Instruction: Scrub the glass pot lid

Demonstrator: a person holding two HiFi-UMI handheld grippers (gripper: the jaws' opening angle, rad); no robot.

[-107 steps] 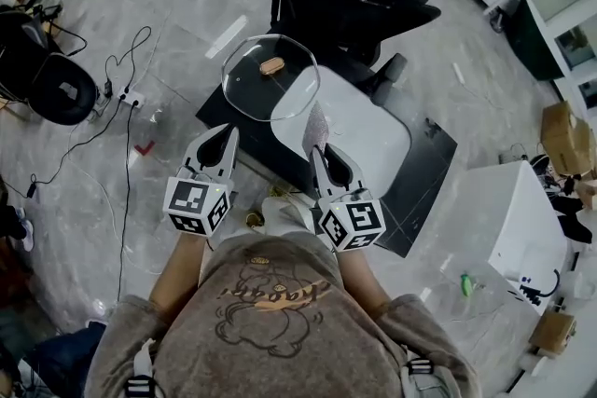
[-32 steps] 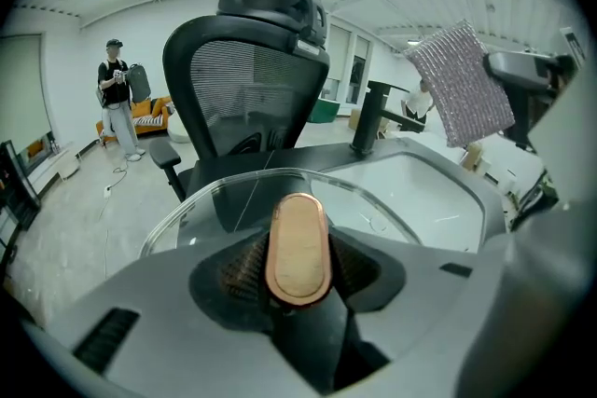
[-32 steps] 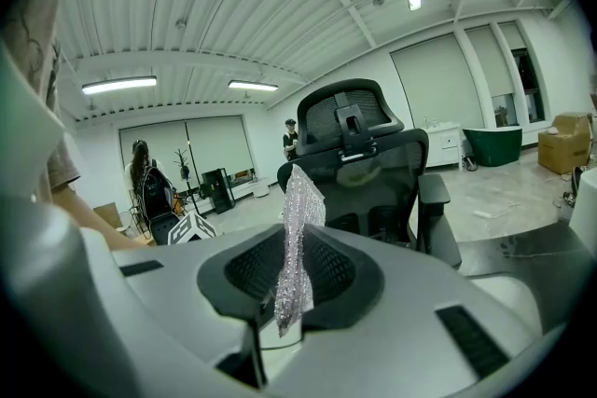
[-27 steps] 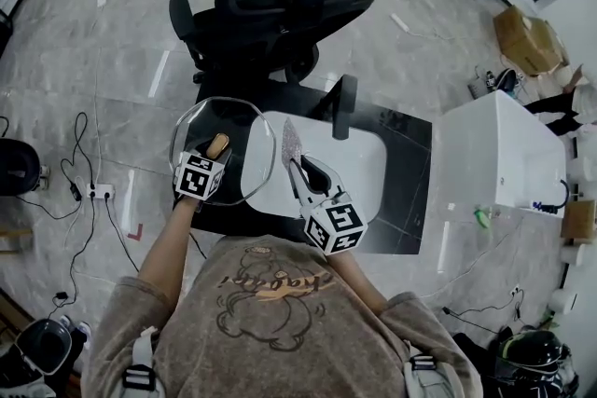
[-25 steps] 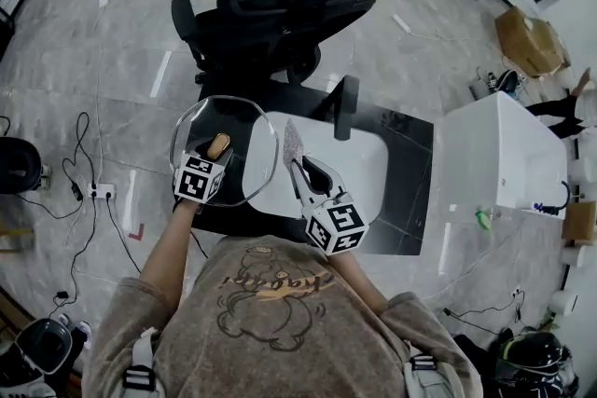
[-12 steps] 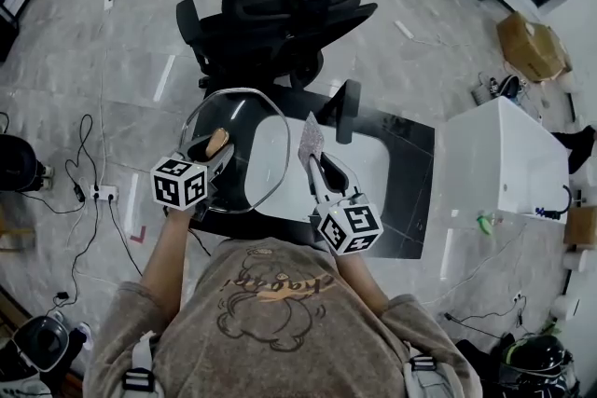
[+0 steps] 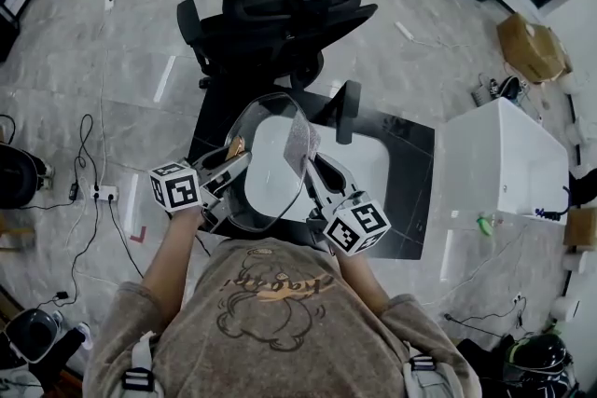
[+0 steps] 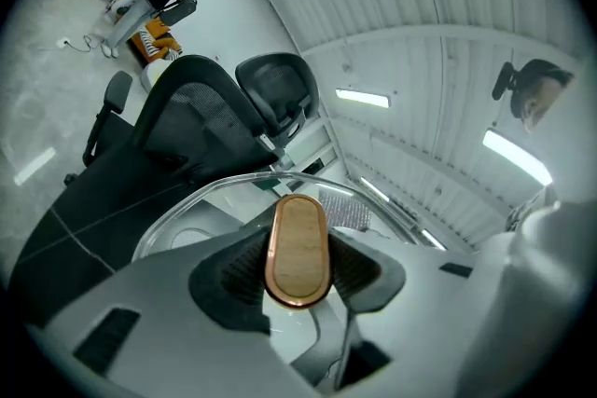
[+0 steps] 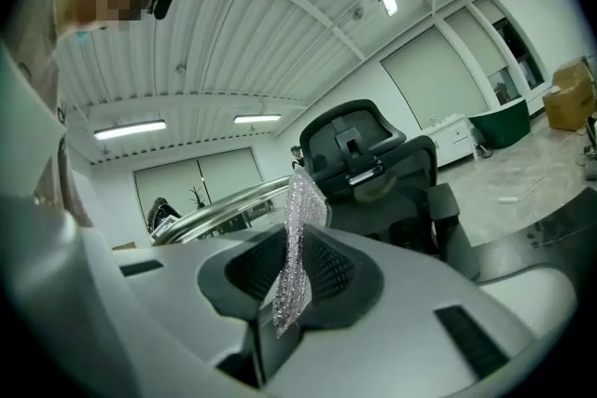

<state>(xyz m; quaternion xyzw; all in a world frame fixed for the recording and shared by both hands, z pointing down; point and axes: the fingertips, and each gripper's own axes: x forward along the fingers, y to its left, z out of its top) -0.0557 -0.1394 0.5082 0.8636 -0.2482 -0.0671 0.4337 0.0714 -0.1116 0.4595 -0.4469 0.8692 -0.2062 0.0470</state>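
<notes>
The glass pot lid [image 7: 266,168] is lifted off the table and tipped nearly on edge. My left gripper [image 7: 235,161] is shut on its oval wooden handle [image 8: 298,249], with the clear pane and metal rim [image 8: 215,194] beyond the jaws. My right gripper [image 7: 312,165] is shut on a silvery scrub pad [image 9: 297,238], which stands up from the jaws. The pad [image 7: 300,140] sits right at the lid's far face, by the rim [image 9: 224,203]; whether it touches the glass I cannot tell. Through the glass the pad [image 8: 350,214] shows in the left gripper view.
A white tabletop [image 7: 368,165] on a dark mat lies below both grippers. A black office chair [image 7: 280,5] stands just behind it. A white cabinet [image 7: 504,163] is at the right, a power strip with cables [image 7: 98,193] on the floor at the left.
My left gripper has risen and rolled, swinging the lid from lying nearly flat to standing on edge. The right gripper has lifted slightly, so the pad now meets the lid's rim.
</notes>
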